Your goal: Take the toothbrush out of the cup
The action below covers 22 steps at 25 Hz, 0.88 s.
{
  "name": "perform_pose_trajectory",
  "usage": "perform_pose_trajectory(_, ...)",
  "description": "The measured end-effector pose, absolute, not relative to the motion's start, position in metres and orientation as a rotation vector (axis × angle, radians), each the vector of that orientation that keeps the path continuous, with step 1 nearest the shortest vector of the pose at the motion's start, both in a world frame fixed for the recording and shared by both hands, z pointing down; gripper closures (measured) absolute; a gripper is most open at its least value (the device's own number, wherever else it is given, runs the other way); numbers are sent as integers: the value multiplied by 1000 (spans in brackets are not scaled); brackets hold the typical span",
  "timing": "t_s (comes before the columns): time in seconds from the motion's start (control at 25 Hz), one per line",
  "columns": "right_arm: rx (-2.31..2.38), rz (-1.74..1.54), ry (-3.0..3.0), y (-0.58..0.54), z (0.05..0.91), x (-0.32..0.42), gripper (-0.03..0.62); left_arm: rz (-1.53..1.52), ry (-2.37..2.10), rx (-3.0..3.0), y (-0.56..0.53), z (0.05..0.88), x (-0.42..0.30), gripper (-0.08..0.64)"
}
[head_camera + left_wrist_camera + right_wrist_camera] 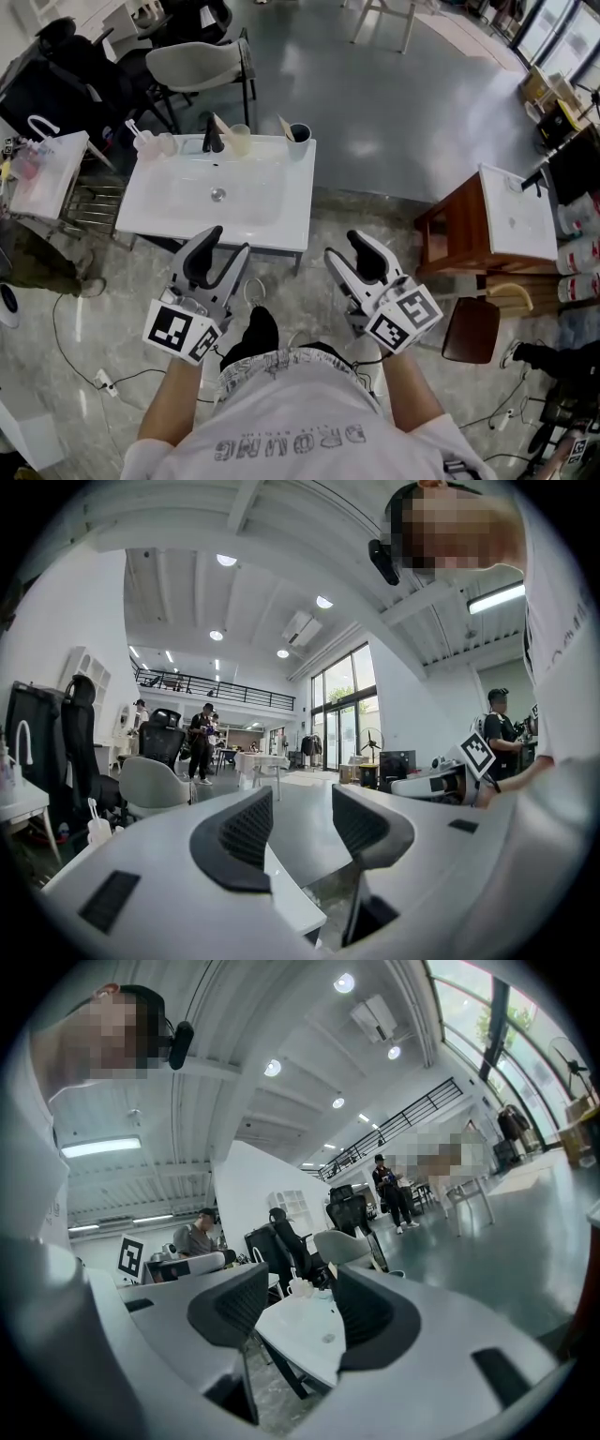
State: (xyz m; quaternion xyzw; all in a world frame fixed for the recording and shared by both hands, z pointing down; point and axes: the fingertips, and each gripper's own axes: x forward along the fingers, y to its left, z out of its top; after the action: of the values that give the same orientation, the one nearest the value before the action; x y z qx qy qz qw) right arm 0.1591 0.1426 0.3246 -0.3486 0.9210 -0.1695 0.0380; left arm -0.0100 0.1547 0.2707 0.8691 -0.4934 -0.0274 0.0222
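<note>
Nearest you, your left gripper (228, 242) and your right gripper (345, 246) hang level and side by side, just short of the front edge of the white washbasin (281, 220). Both have their jaws spread wide, and nothing sits between the pads. Through each gap you see only part of the basin and the room behind it.

Across the bowl, past the drain (217, 195), the cups stand in a row along the back rim, well apart from both grippers. At the left corner a clear cup (143, 143) holds a white toothbrush (134, 128), which leans out to the left. A second clear cup (167, 143) stands just beside it. Next come the black tap (213, 139) and then a pale yellow cup (241, 141) with a tan handle (221, 123) tilted out of it. At the right corner a dark cup (299, 133) holds another tan handle (285, 126). You cannot tell at this distance whether those two handles are brushes.

Beyond the basin stands a grey chair (192, 66). Off to your right is a wooden stand (450, 230).
</note>
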Motion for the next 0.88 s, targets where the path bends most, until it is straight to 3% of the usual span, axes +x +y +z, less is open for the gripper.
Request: perform_pose_trajectory(0.88, -1191, -614, 2826, 5, 347, 67, 354, -80, -1376, 2685, -2, 296, -94, 347)
